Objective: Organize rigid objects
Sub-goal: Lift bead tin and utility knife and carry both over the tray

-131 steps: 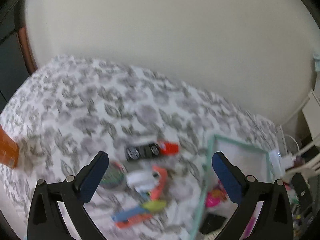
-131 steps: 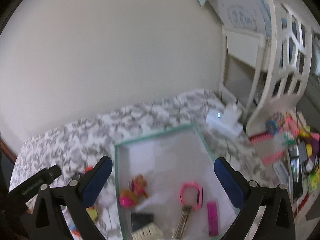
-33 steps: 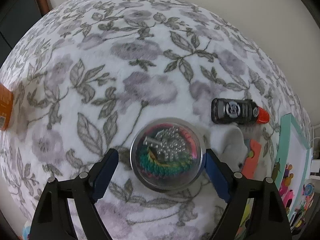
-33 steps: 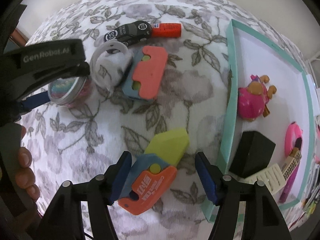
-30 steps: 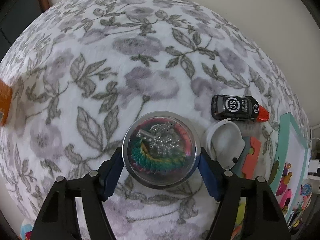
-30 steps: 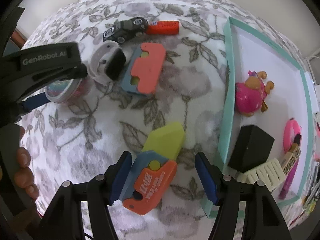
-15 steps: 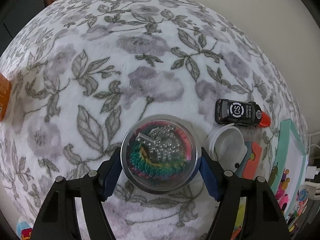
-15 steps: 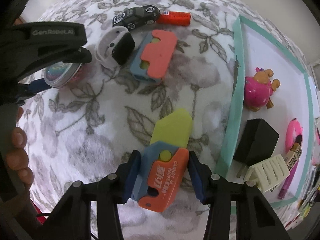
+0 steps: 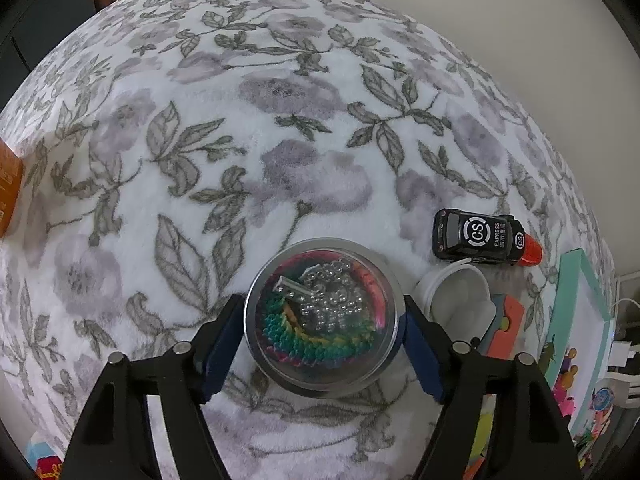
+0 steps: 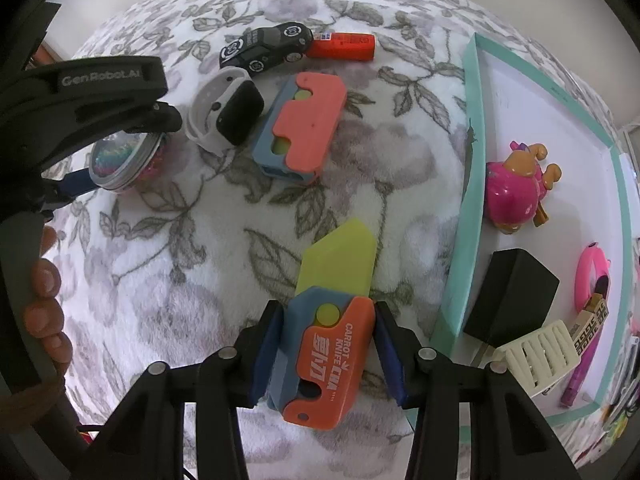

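My left gripper (image 9: 322, 334) is shut on a round clear bead box (image 9: 323, 322) with coloured beads and silver balls, on the floral blanket (image 9: 200, 140). The box also shows in the right wrist view (image 10: 120, 158). My right gripper (image 10: 326, 354) is shut on an orange and blue toy carrot knife (image 10: 326, 340) with a yellow blade, just left of the teal-rimmed white tray (image 10: 466, 184).
On the blanket lie a black toy car (image 10: 266, 50), a red tube (image 10: 342, 46), a white smartwatch (image 10: 226, 114) and a second orange-blue toy knife (image 10: 302, 124). The tray holds a pink toy (image 10: 516, 192), a black charger (image 10: 510, 298), a cream plug (image 10: 536, 350) and a pink watch (image 10: 592, 276).
Both grippers came down from above the blanket. The left closed on the bead box. The right closed on the carrot knife.
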Demonstrator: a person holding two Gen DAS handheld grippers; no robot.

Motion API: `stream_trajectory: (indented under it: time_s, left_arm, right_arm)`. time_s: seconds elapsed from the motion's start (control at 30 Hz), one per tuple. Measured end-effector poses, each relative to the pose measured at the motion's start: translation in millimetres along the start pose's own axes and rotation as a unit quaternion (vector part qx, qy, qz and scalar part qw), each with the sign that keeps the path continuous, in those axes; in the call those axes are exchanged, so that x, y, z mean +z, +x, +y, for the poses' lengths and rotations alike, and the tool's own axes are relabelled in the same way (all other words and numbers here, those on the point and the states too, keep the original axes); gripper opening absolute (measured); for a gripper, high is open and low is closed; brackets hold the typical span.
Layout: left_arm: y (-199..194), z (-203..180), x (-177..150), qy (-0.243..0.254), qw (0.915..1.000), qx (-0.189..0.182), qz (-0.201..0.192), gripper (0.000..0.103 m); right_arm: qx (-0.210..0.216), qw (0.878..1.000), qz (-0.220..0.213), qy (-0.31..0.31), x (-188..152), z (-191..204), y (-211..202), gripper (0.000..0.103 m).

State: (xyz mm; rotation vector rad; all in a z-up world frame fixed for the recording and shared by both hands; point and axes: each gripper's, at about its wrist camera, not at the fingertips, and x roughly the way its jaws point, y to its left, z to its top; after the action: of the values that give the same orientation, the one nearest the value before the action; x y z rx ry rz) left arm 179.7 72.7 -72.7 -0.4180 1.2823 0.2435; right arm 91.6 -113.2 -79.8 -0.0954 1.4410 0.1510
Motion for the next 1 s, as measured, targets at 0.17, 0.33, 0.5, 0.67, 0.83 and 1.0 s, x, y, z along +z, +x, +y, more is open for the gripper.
stream_trajectory:
  time_s: [0.17, 0.33, 0.5, 0.67, 0.83, 1.0]
  left_arm:
    - [-6.0, 6.9, -0.3, -0.008, 1.0, -0.005, -0.001, 0.074]
    - [-29.1, 8.8, 3.5, -0.01, 0.9994, -0.014, -0.031, 0.074]
    - [-72.1, -1.6, 8.1, 0.004, 0.9957, -0.04, -0.083, 0.074]
    - [-119.3, -24.8, 7.0, 0.035, 0.9861, -0.087, -0.137, 0.074]
    - [-142.5, -59.6, -3.6, 0.078, 0.9766, -0.124, -0.158, 0.074]
    - [-144.0, -102.8, -16.0, 0.131, 0.9681, -0.135, -0.165, 0.074]
  right_arm:
    - [0.009, 1.0, -0.001, 0.005, 18.3, -7.6, -0.4, 0.048]
    - [0.02, 0.999, -0.03, 0.026, 25.9, -20.4, -16.6, 0.047]
    - [0.02, 0.996, -0.07, 0.042, 32.9, -32.9, -45.2, 0.047]
    - [0.014, 0.99, -0.123, 0.069, 38.1, -54.4, -81.7, 0.047]
    - [-0.016, 0.983, -0.157, 0.093, 37.2, -78.6, -101.6, 0.048]
    - [-0.038, 0.976, -0.176, 0.121, 40.8, -104.2, -110.5, 0.048]
